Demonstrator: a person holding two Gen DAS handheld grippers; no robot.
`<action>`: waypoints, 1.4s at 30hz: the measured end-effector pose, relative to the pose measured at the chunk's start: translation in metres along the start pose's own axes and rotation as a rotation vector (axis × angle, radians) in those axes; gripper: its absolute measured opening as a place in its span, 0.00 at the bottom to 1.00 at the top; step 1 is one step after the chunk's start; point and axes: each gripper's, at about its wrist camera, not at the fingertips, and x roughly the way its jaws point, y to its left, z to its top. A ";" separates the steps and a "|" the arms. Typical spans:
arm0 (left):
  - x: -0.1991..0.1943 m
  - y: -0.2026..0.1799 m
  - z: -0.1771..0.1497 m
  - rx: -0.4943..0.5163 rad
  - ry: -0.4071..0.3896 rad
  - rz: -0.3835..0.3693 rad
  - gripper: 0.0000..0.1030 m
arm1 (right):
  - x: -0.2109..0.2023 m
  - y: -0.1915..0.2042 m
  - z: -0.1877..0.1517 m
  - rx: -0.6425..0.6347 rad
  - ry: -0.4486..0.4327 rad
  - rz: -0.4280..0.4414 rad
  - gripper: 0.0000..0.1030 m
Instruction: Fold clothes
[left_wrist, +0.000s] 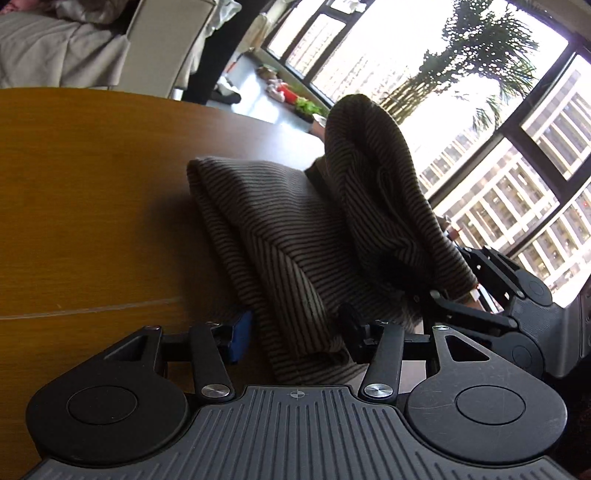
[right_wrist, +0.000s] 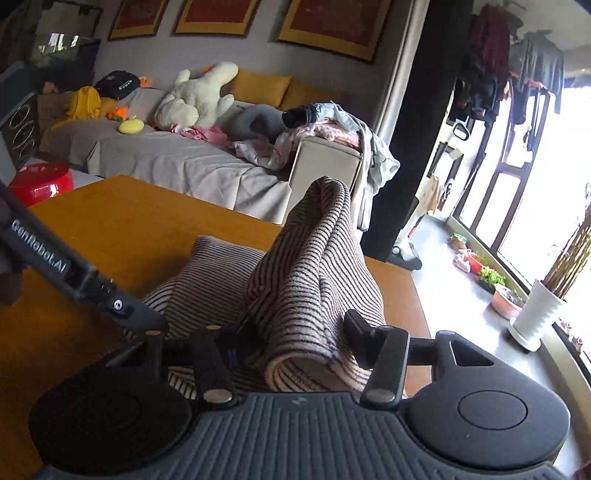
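Striped garment (left_wrist: 295, 236) bunched at frame centre on wooden table (left_wrist: 92, 184), one fold raised upright, cloth pinched between fingers of left gripper (left_wrist: 295, 334), likewise clamped by right gripper (right_wrist: 295, 343), sofa (right_wrist: 166, 158) noted upper left.

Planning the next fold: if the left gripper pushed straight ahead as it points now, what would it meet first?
The striped garment. It already lies between the left gripper fingers and bunches up directly ahead on the wooden table.

Striped brown-beige garment (left_wrist: 295, 236), bunched, one fold raised, on table
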 end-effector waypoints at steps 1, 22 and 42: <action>0.002 -0.003 -0.001 0.006 0.000 -0.005 0.52 | 0.001 -0.005 0.000 0.015 0.003 0.007 0.44; -0.035 0.004 -0.010 0.036 -0.045 0.057 0.64 | 0.010 0.000 0.020 0.278 0.102 0.433 0.14; -0.005 -0.028 0.032 0.169 -0.078 0.020 0.49 | -0.032 0.012 0.022 0.125 -0.018 0.348 1.00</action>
